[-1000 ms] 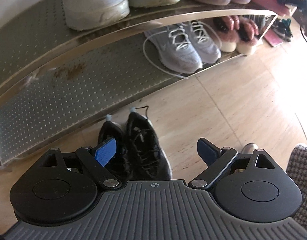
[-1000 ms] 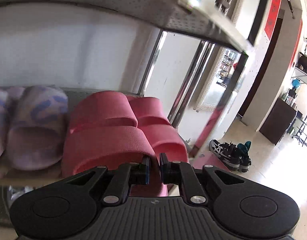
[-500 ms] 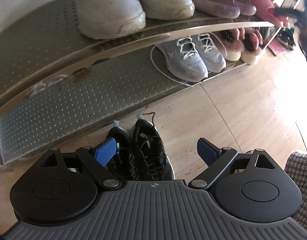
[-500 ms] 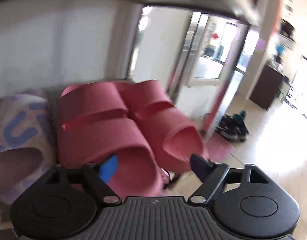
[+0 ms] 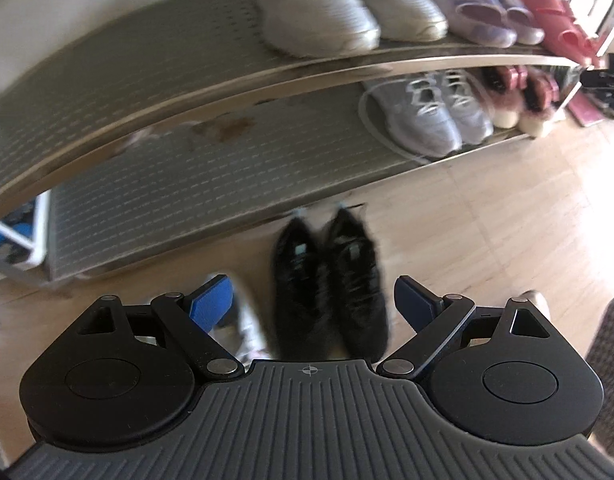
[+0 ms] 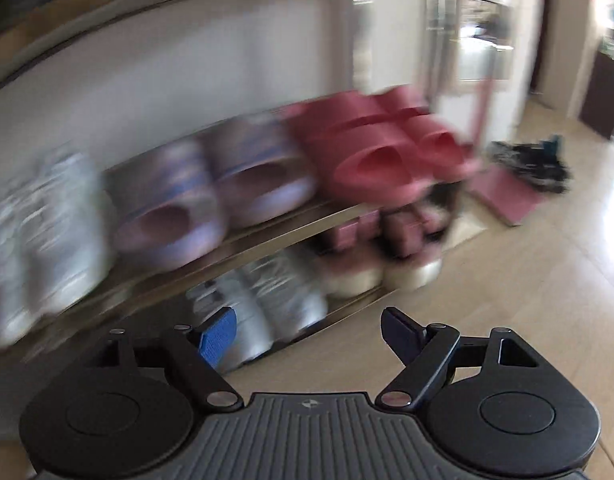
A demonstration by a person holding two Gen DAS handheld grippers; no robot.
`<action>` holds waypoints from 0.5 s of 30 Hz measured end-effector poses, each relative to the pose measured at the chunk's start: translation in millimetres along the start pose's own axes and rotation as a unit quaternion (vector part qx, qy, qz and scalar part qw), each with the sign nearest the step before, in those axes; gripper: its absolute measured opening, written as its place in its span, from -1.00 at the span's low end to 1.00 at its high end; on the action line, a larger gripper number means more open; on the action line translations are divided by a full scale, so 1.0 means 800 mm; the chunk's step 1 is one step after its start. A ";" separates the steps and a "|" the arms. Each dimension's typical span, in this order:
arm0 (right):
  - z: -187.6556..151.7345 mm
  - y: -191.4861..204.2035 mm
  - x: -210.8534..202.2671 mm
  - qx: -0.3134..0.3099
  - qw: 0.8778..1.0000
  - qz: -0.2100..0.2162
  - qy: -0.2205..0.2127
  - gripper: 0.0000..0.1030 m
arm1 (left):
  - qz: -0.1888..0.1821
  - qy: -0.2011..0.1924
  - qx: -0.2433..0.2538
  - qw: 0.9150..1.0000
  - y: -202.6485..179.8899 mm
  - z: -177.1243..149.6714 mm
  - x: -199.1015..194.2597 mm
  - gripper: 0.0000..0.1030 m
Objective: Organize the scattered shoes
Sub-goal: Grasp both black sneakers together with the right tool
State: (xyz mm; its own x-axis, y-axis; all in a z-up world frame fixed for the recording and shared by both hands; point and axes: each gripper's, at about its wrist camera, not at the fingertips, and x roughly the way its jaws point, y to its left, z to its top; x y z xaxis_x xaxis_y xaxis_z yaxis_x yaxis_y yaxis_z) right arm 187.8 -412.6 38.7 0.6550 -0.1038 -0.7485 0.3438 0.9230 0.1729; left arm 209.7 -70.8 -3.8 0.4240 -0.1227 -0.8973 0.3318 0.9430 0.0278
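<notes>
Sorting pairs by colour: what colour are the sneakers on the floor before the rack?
Black sneakers, seen best in the left wrist view.

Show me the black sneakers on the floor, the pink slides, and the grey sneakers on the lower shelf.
black sneakers [image 5: 331, 280]: left wrist view, laces of the pair.
pink slides [image 6: 387, 156]: right wrist view, strap of the nearer slide.
grey sneakers [image 5: 431, 116]: left wrist view, laced upper.

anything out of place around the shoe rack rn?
Yes. A pair of black sneakers sits on the floor in front of the rack, not shelved. More dark shoes lie on the floor past the rack's far end. A brownish stain marks the lower shelf.
</notes>
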 end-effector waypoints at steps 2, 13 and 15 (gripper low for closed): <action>-0.023 0.038 -0.010 -0.004 0.999 0.045 0.021 0.63 | 0.025 0.002 -0.019 1.000 0.025 -0.004 -0.007 0.79; -0.180 0.238 0.080 -0.169 0.968 0.121 0.138 0.38 | 0.074 0.055 -0.079 0.993 0.116 -0.029 0.001 0.78; -0.203 0.251 0.111 -0.168 0.964 0.128 0.162 0.25 | 0.058 0.059 -0.085 0.993 0.119 -0.024 0.002 0.78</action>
State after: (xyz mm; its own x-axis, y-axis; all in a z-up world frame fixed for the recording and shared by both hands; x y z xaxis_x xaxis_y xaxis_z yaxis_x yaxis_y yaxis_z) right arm 205.2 -176.5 -97.1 0.4260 0.2141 -0.8790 -0.0734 0.9766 0.2023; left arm 225.9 25.0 -11.0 0.3462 0.0181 -0.9380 0.1342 0.9886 0.0686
